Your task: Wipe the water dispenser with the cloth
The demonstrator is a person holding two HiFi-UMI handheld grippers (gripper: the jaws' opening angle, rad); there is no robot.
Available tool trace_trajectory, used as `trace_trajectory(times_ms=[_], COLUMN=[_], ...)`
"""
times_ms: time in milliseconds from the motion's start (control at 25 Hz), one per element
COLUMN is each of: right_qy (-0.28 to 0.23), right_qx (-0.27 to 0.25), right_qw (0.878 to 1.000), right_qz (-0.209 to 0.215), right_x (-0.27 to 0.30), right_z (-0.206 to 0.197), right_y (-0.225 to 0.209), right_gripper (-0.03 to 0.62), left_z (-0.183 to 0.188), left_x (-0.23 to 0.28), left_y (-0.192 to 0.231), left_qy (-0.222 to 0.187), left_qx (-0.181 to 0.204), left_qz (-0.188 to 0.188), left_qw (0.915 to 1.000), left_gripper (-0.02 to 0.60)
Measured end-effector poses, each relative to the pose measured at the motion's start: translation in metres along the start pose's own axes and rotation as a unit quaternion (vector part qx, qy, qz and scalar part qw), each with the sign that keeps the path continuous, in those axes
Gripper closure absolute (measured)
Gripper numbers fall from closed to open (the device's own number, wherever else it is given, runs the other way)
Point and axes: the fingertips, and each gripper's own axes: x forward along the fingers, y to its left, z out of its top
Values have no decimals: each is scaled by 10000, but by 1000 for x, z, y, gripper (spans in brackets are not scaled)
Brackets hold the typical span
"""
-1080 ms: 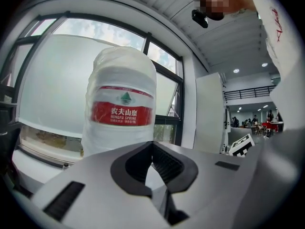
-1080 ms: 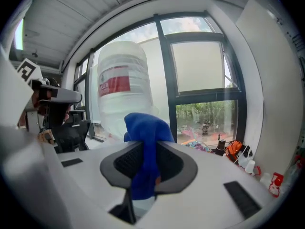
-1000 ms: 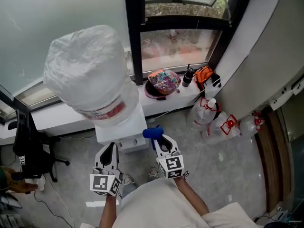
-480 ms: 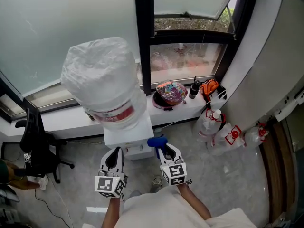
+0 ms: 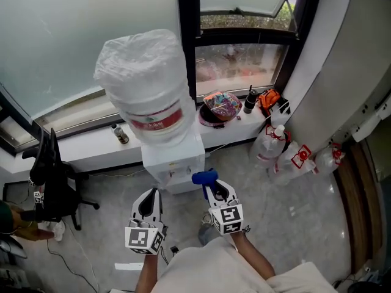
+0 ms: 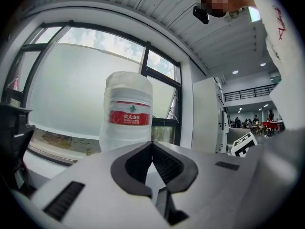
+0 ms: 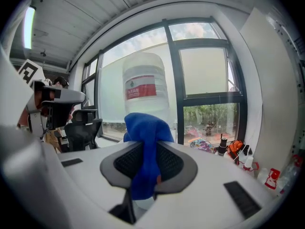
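Observation:
The white water dispenser stands before the window with a plastic-wrapped bottle on top, also in the left gripper view and the right gripper view. My right gripper is shut on a blue cloth, just right of the dispenser's front; the cloth bulges out between the jaws. My left gripper hangs below the dispenser's front, jaws pressed together with nothing in them.
A black office chair stands at the left. On the sill sit a colourful bowl, a small dark bottle and orange items. Plastic bottles lie on the floor by the grey wall at right.
The view has pulled back and shifted: the dispenser and bottle now sit higher and more central, showing the dispenser's front. Both grippers stay low before it, the cloth still held.

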Motion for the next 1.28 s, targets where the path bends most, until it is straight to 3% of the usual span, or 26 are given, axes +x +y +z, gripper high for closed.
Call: trace_trajectory(times_ms=[360,760,1000,1280], right_qy=[-64,-175,-355,-447], right_qx=[67,62,89,6], right_qw=[10000,9998,9993,9990], right_qz=[0,-104,-125,-69], right_x=[-90,-193,-235,-264], right_z=[-28,-47,-38,-22], right_y=[90,150,176,181], right_gripper=[508,507,508,508], left_z=[-28,-32,-30,-23], left_x=[-121,-237,-280,-296], left_y=[-15,-65,-77,-91], left_qy=[167,9,-9,-37], left_qx=[-58,2,39,29], left_qz=[-108,-295,-298,-233], left_qw=[9998,9996,9995,9997], left_gripper=[571,571,571,571])
